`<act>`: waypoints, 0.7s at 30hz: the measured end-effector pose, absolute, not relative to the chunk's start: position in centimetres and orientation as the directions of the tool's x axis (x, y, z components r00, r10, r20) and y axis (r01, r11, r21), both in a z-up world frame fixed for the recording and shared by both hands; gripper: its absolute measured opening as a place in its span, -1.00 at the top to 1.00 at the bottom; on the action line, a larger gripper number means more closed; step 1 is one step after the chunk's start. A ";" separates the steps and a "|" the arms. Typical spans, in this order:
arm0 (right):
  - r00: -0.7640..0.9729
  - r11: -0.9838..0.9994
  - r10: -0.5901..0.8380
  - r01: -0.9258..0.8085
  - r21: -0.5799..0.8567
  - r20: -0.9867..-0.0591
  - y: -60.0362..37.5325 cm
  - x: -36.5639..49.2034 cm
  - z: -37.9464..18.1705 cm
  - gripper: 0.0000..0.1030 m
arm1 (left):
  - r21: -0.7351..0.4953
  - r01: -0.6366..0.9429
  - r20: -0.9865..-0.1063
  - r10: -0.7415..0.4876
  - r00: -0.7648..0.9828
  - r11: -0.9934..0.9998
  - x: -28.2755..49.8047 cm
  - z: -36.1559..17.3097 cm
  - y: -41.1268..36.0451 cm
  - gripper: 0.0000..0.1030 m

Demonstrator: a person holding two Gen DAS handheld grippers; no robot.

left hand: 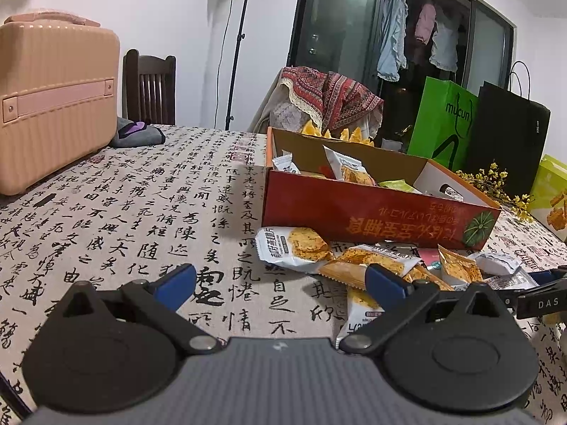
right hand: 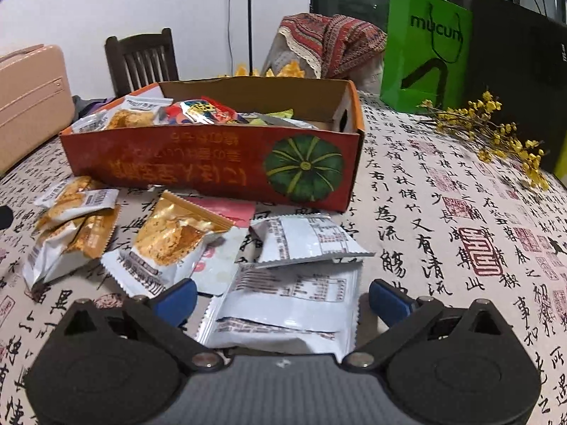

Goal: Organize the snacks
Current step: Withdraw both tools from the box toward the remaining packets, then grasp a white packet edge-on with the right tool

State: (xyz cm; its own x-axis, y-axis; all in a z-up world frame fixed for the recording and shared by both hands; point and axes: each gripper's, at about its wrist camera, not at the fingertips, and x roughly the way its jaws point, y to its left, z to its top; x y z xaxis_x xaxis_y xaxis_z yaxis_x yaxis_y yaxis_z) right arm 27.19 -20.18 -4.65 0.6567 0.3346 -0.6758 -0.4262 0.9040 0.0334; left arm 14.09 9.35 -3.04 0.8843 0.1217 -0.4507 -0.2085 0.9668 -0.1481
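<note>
Right wrist view: red box (right hand: 212, 163) holds snack packets (right hand: 141, 115); both hand-held grippers (right hand: 283, 299) spread, empty.

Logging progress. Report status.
Left gripper open, empty. Right gripper open over white packet. Box part-filled; packets loose in front. Nothing blocking.

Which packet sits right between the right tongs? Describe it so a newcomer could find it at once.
Find the red box with the green pumpkin picture. In front of it lies a heap of snack packets; the nearest one, the white packet, lies between the open right tongs. It shows printed tables, back side up, unlike the orange cracker-picture packets to its left.
</note>
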 end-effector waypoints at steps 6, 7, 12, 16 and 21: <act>0.675 0.876 0.382 -0.482 0.015 -0.632 -19.7 25.8 -4.4 -0.45 | -0.151 -0.212 -0.448 0.124 0.886 0.966 14.1 -3.0 9.3 -1.00; 0.677 0.872 0.388 -0.490 0.010 -0.625 -19.6 25.5 -4.3 -0.40 | -0.151 -0.211 -0.448 0.124 0.886 0.966 14.1 -3.0 9.3 -1.00; 0.704 0.874 0.378 -0.485 -0.019 -0.602 -19.5 24.8 -4.1 0.68 | -0.152 -0.213 -0.447 0.125 0.886 0.965 14.1 -3.0 9.4 -1.00; 0.746 0.896 0.374 -0.444 0.007 -0.551 -20.7 24.4 -3.6 0.75 | -0.153 -0.213 -0.446 0.125 0.886 0.965 14.1 -3.1 9.4 -1.00; 0.799 0.911 0.374 -0.411 0.028 -0.471 -22.0 23.5 -2.8 0.77 | -0.153 -0.216 -0.450 0.127 0.884 0.964 14.1 -3.1 9.5 -1.00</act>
